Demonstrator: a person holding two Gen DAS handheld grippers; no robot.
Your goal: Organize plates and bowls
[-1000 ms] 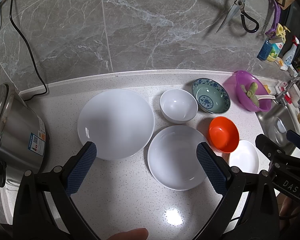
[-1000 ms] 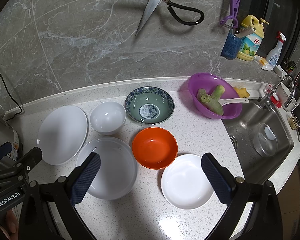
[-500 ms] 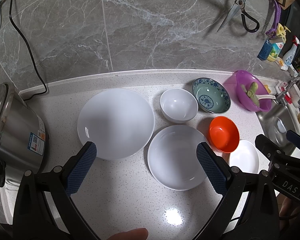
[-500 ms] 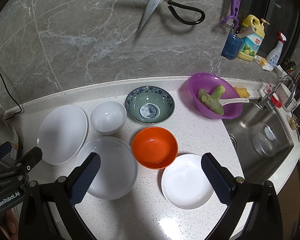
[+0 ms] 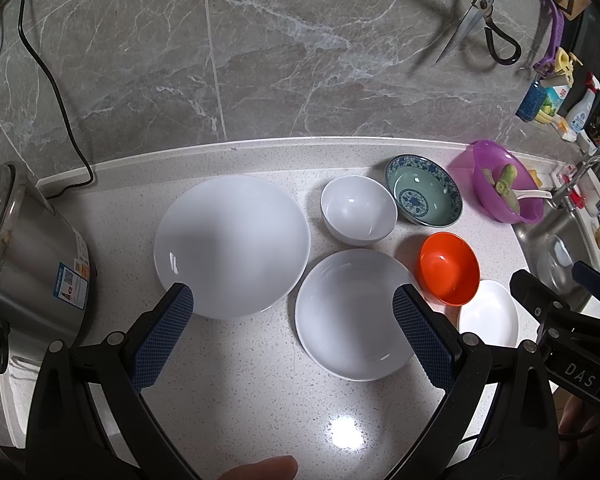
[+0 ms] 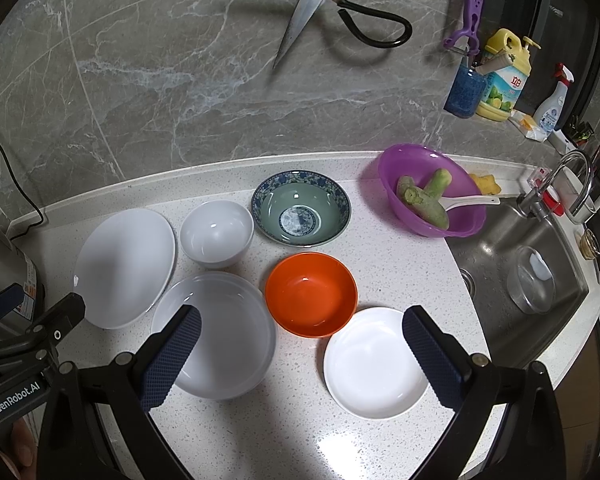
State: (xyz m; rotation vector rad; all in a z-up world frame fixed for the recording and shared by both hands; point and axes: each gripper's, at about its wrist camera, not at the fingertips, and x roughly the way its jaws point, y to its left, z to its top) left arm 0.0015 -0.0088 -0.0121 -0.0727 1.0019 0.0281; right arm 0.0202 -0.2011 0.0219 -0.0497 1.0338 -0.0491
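Now we hold the left gripper [image 5: 292, 326] fingers wide, nothing held | large white plate [image 5: 232, 246] and deep white plate [image 5: 354, 314] beyond its tips on the bench [image 5: 260, 380] | right gripper [image 6: 300, 350] fingers wide, nothing held | orange bowl [image 6: 311, 294] and small white plate [image 6: 374, 362] between its tips.

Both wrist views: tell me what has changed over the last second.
Nothing visibly changed. Both hand-held grippers, left and right, hang open above the counter, holding nothing. The large white plate, shallow white bowl, small white bowl, orange bowl and small white plate sit where they were.
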